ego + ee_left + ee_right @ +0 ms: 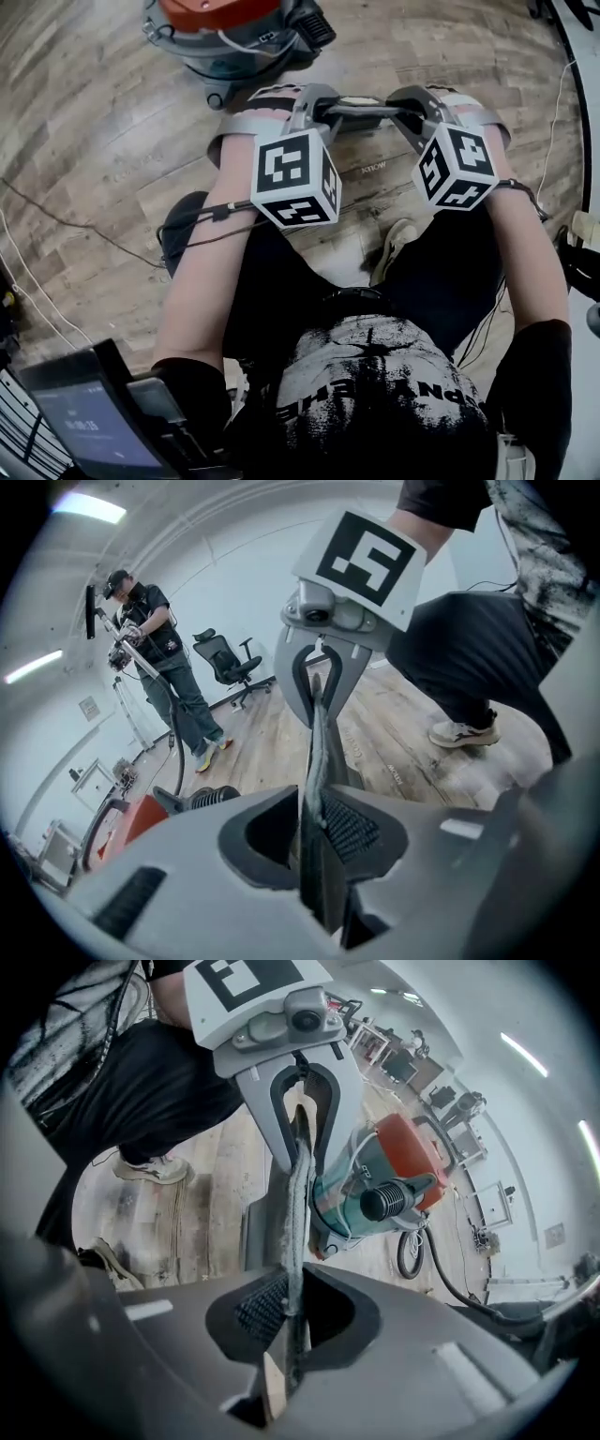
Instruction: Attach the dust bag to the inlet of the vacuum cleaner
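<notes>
The jaws of the left gripper (317, 829) and of the right gripper (289, 1307) are each clamped on one end of the dust bag (361, 109). It is stretched between them above the wooden floor (94, 141), near the vacuum cleaner (234, 33) but not touching it.

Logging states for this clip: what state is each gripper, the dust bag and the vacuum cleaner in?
dust bag: flat, held off the floor between both grippers, not attached.
left gripper: shut on the dust bag.
right gripper: shut on the dust bag.
vacuum cleaner: standing on the floor, apart from the dust bag.
</notes>
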`<state>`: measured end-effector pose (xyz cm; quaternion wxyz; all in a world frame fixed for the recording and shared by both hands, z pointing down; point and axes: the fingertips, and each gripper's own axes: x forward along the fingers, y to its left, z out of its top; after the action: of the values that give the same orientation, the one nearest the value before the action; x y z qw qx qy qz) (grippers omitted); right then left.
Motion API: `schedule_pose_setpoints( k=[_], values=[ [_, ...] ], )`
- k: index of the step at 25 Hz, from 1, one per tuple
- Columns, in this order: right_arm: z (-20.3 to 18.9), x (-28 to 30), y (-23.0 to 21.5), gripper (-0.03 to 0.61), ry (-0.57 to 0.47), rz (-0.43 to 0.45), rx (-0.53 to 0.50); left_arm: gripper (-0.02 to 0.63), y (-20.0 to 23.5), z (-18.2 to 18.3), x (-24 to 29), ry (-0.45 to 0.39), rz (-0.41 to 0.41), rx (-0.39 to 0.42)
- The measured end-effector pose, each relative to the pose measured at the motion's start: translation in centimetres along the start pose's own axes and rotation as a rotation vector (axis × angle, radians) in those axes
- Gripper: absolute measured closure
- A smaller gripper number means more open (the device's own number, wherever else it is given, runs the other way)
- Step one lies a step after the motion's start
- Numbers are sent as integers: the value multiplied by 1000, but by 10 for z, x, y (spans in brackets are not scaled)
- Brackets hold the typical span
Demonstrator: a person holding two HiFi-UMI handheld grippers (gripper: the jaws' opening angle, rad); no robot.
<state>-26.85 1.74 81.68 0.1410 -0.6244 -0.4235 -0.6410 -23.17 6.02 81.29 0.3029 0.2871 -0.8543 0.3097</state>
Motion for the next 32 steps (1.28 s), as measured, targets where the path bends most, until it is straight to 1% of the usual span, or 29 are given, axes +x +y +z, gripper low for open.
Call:
schedule_pose_setpoints(
  k=[2, 3, 5, 7, 9, 12, 14, 18, 23, 26, 28, 32],
  values=[
    [7, -9, -6, 552, 5, 10, -5, 555, 0, 4, -9, -10, -38, 12],
    [12, -13, -7, 554, 0, 16, -4, 555, -2, 6, -13, -15, -56, 10],
    [20, -16, -7, 554, -22, 30, -5, 547, -6, 9, -20, -25, -82, -14],
    [26, -14, -7, 554, -54, 40, -22, 540, -7, 8, -20, -22, -85, -35],
    [26, -10, -9, 554, -83, 45, -51, 565, -4, 7, -17, -4, -62, -39],
    [22, -4, -22, 554, -114, 31, -94, 575, 8, 5, -9, 30, -3, -51],
    [20, -3, -32, 552, -141, 14, -119, 578, 15, 7, -7, 53, 34, -84],
    [18, -6, -58, 552, -228, -16, -152, 580, 37, 14, -6, 91, 114, -170],
    [16, -2, -87, 552, -304, -60, -214, 581, 63, 14, -1, 150, 192, -206],
    [16, 0, -94, 552, -349, -43, -241, 581, 69, 13, 2, 196, 195, -218],
    [19, 0, -96, 552, -382, -16, -237, 581, 73, 12, -1, 212, 185, -237],
    [22, -1, -102, 552, -425, 51, -199, 581, 84, 10, -6, 178, 173, -289]
  ],
)
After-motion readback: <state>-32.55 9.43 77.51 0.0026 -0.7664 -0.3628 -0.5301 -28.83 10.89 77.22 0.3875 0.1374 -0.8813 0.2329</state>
